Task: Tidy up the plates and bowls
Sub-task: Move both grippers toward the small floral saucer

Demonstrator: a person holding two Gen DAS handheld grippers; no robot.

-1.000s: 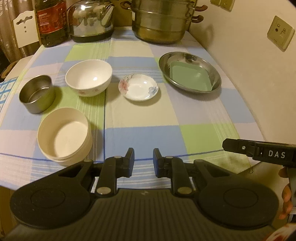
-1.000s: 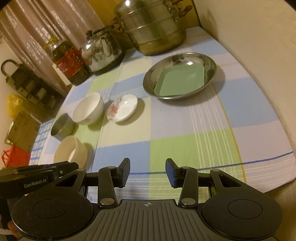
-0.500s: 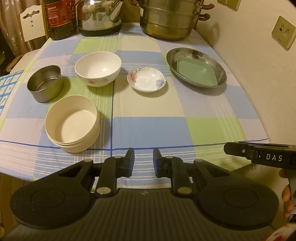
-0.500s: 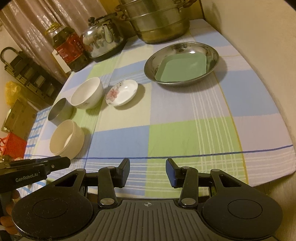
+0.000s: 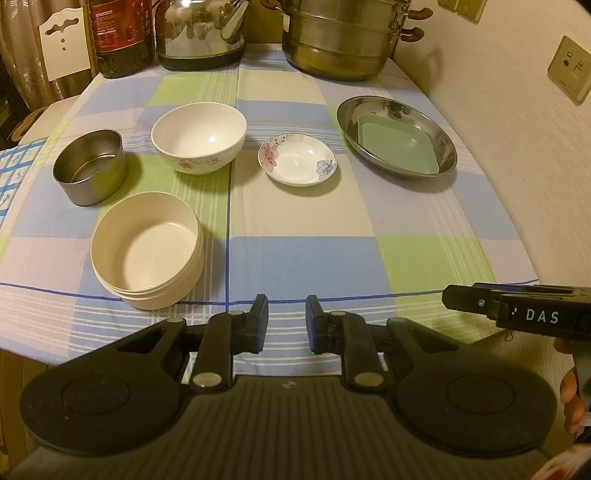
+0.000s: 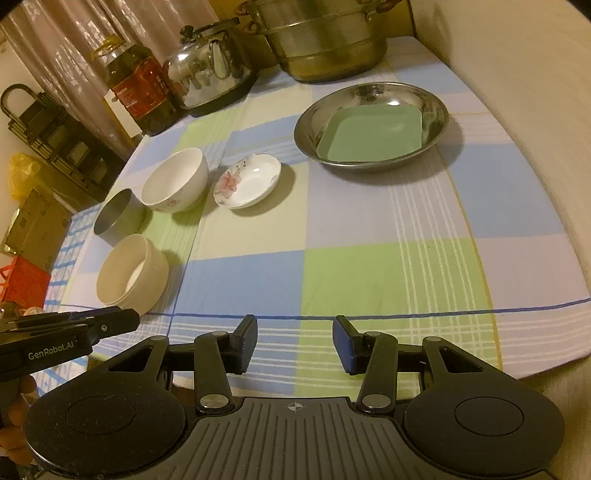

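left hand-held gripper [image 5: 287, 319] narrowly parted, empty; right hand-held gripper [image 6: 294, 343] spread, empty, above tablecloth [image 6: 369, 229] edge.

A home kitchen: a checked cloth [image 5: 303, 236] covers the worktop, with steamer pot [image 5: 340, 40], kettle [image 5: 199, 33] and oil bottle [image 5: 122, 37] along the top of the frame.

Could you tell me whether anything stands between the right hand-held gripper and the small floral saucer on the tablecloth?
Nothing visible does. The right hand-held gripper hovers open and empty near the table's front edge, and only bare checked tablecloth lies between it and the floral saucer. The white bowl sits off to the saucer's left.
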